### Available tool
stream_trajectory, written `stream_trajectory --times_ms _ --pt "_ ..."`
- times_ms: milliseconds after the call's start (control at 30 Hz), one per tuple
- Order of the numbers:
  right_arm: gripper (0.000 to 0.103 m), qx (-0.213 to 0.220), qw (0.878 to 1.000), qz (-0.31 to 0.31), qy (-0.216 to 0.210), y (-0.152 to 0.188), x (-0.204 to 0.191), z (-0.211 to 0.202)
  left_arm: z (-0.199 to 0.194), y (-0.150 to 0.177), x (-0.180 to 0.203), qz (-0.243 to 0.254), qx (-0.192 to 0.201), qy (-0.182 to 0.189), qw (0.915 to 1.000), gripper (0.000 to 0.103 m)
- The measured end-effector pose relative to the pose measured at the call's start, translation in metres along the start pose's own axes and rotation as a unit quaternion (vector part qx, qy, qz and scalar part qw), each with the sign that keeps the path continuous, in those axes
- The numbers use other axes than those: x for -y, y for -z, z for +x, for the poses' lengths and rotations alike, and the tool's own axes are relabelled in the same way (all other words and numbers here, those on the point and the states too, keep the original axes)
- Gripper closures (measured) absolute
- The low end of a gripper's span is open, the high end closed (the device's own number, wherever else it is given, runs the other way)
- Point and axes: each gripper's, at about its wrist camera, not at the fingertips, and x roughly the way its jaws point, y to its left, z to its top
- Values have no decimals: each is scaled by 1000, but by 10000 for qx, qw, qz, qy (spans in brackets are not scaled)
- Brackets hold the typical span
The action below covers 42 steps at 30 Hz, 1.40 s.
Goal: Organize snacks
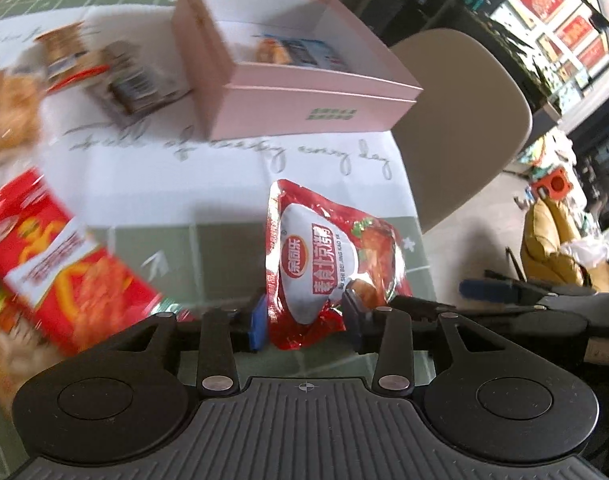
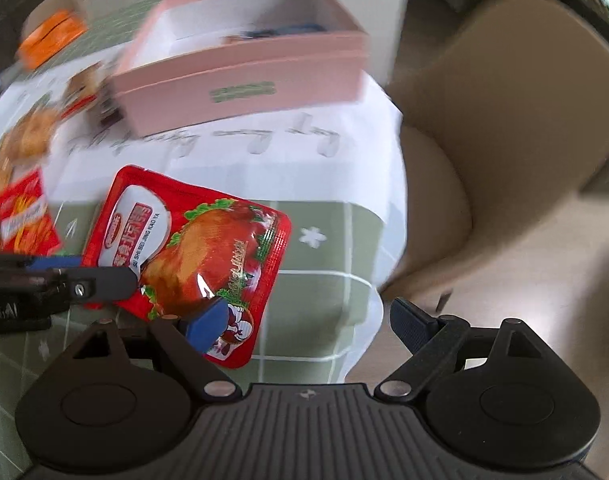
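A red foil packet (image 1: 324,256) printed with roast duck lies on the green checked tablecloth near the table's right edge. Its lower end sits between my left gripper's (image 1: 304,316) blue pads, which stand apart at its sides and do not squeeze it. The right wrist view shows the same packet (image 2: 192,248) lying flat, with a left finger (image 2: 104,280) across its near-left corner. My right gripper (image 2: 308,324) is open wide, its left pad (image 2: 206,324) over the packet's near corner and its right finger past the cloth's edge. Behind stands an open pink box (image 1: 304,108) (image 2: 240,80) holding a blue-and-white packet (image 1: 300,52).
A red snack bag (image 1: 64,256) (image 2: 24,216) lies at the left, with several more blurred snacks (image 1: 132,76) behind it beside the box. A beige chair (image 1: 456,120) (image 2: 504,120) stands close to the table's right edge. An orange pack (image 2: 50,36) sits at the far left.
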Motion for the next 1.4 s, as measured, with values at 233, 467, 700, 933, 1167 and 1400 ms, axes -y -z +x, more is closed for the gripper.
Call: stream_trajectory --times_ms 233,467,700,933,1167,1400 --pt "14 -288 9690 2406 -482 3 50 17 -4 -13 3 173 -36 1 9998 62" --pt "13 -215 9751 2135 -559 -2 39 22 -68 -9 -36 364 371 -955 9941 62" --pt "12 -130 9776 2027 -554 -1 40 22 -90 5 -78 -166 507 -1832 9816 62" --pt "12 44 9882 1506 -277 -4 28 11 -60 10 -68 -389 457 -1404 9883 61" --pt "14 461 9937 1010 -139 -18 16 -6 -26 1 -45 -187 289 -504 9981 63" --pt "14 552 9953 756 -239 -32 10 -13 -65 14 -35 14 336 -441 9985 63"
